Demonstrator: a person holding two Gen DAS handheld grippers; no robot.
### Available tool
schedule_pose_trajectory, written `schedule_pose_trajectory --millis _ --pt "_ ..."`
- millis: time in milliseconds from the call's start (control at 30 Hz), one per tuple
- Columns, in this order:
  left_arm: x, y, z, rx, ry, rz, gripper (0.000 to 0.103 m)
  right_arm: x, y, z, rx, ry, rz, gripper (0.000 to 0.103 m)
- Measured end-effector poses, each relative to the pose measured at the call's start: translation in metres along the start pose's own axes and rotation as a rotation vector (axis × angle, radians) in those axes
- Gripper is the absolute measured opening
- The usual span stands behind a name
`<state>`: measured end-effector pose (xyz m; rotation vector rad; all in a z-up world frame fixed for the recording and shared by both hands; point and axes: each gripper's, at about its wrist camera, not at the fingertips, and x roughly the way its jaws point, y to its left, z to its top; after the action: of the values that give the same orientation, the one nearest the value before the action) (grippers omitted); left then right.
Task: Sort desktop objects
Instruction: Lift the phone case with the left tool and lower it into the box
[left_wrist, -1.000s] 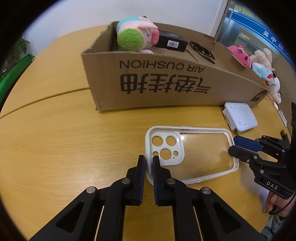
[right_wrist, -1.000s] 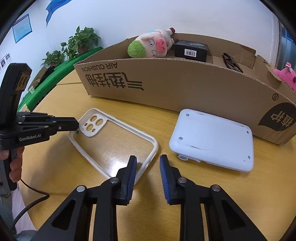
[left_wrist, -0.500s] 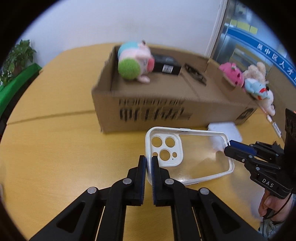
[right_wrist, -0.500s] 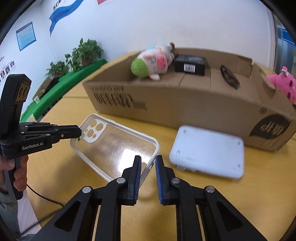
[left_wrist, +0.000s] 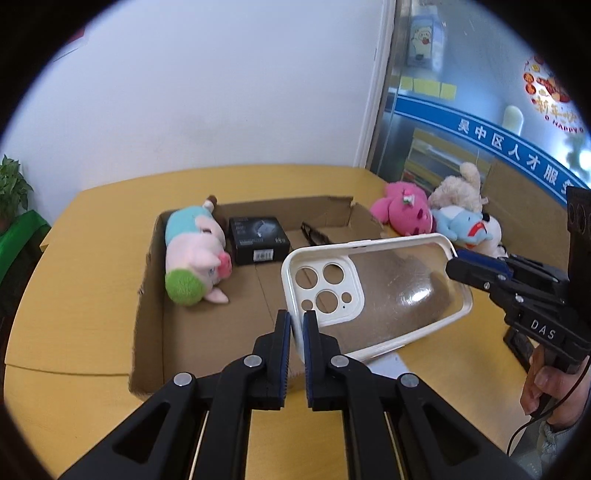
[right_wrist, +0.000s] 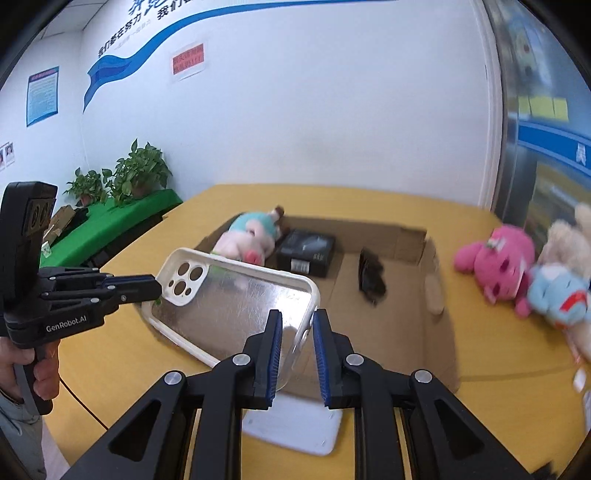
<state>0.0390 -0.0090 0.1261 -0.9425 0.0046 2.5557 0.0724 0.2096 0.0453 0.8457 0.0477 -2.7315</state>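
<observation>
Both tongs, left gripper (left_wrist: 297, 326) and right gripper (right_wrist: 297, 341), clamped on opposite rims of phone case (left_wrist: 391, 291), above cardboard box (left_wrist: 147, 314); uneven pull could twist case free.

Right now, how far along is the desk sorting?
Done: a pig plush, black box and glasses lie in the cardboard box. In hand: both grippers, left and right, hold the phone case lifted above it. Left: the white device and three plushes outside the box.
</observation>
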Motion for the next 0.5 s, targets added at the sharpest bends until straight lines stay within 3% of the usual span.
schedule_pose_trajectory --millis 233,500 --pt "0.002 0.041 0.012 -0.040 0.022 0.098 0.007 0.040 0.012 0.057 -0.033 -0.001 0.094 0.018" --pt "0.050 0.092 0.008 -0.070 0.169 0.150 0.006 0.130 0.027 0.056 0.030 0.105 0.204 0.018"
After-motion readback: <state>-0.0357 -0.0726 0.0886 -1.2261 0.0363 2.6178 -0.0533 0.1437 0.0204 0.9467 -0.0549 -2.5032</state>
